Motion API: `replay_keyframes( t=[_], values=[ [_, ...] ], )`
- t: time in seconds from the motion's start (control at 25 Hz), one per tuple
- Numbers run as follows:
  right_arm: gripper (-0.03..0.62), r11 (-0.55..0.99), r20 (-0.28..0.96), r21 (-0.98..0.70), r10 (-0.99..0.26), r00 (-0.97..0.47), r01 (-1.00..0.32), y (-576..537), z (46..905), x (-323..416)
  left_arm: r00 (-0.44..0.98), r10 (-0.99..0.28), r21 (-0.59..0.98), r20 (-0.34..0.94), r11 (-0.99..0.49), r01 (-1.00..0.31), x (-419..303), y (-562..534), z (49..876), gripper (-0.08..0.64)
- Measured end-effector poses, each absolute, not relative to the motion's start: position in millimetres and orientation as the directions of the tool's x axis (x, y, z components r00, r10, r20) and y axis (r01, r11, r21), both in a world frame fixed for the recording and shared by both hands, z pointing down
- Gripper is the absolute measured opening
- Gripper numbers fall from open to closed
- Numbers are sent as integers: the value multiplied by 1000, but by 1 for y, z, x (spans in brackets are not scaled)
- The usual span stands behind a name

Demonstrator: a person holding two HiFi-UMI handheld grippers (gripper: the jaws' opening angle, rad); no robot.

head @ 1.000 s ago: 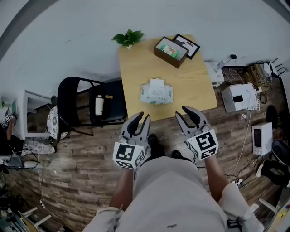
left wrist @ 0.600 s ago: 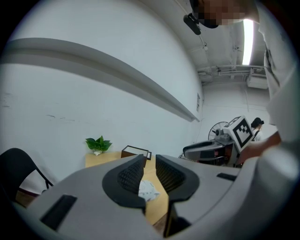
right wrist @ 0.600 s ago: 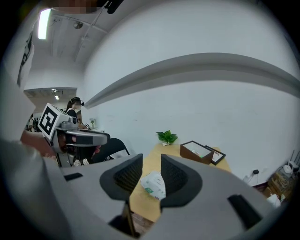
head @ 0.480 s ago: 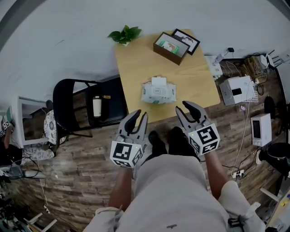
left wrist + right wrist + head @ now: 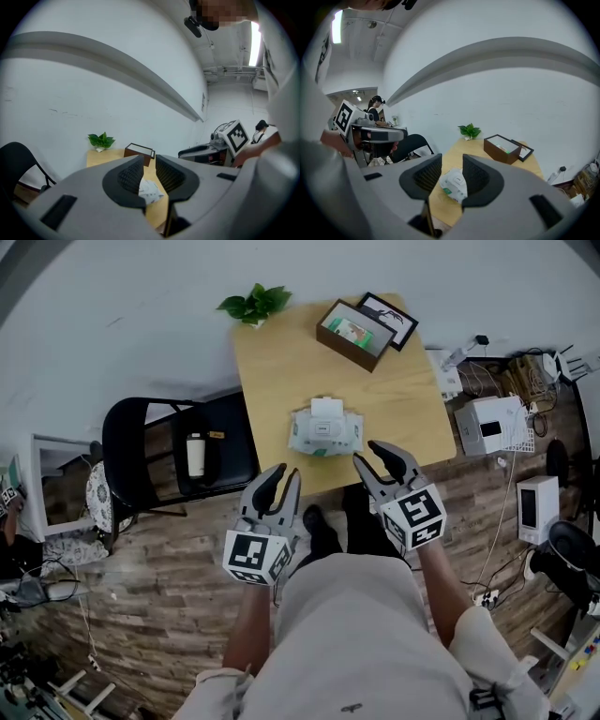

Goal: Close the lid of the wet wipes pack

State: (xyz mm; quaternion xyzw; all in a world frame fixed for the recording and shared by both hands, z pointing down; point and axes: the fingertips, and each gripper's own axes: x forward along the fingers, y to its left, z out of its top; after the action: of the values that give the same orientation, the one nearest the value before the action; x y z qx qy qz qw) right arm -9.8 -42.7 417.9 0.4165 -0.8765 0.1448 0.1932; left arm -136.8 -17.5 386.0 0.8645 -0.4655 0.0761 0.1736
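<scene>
The wooden counter [image 5: 272,362] stands against a pale wall, with a black chair [image 5: 230,437] at its left side. The wet wipes pack [image 5: 324,430] lies near the counter's front edge. Its white lid [image 5: 325,410] appears flipped up toward the far side, though the head view is too small to confirm this.

I hold both grippers short of the counter and aimed at the pack, to line up the approach.

- **Left gripper [image 5: 284,474]:** the fingers [image 5: 129,176] are released with a narrow gap, and nothing is in them.
- **Right gripper [image 5: 367,454]:** the fingers [image 5: 476,176] are opening. Nothing sits between them, and the pack shows only beyond the gap.
</scene>
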Motion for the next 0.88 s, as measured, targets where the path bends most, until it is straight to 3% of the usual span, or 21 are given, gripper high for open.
replay_keyframes(
  t=[0.88],
  values=[
    [140,737,561,-179,-467,-683,-651,-154,510,0,402,-835,217,376,-342,-914,-107,-91,405,75]
  ],
)
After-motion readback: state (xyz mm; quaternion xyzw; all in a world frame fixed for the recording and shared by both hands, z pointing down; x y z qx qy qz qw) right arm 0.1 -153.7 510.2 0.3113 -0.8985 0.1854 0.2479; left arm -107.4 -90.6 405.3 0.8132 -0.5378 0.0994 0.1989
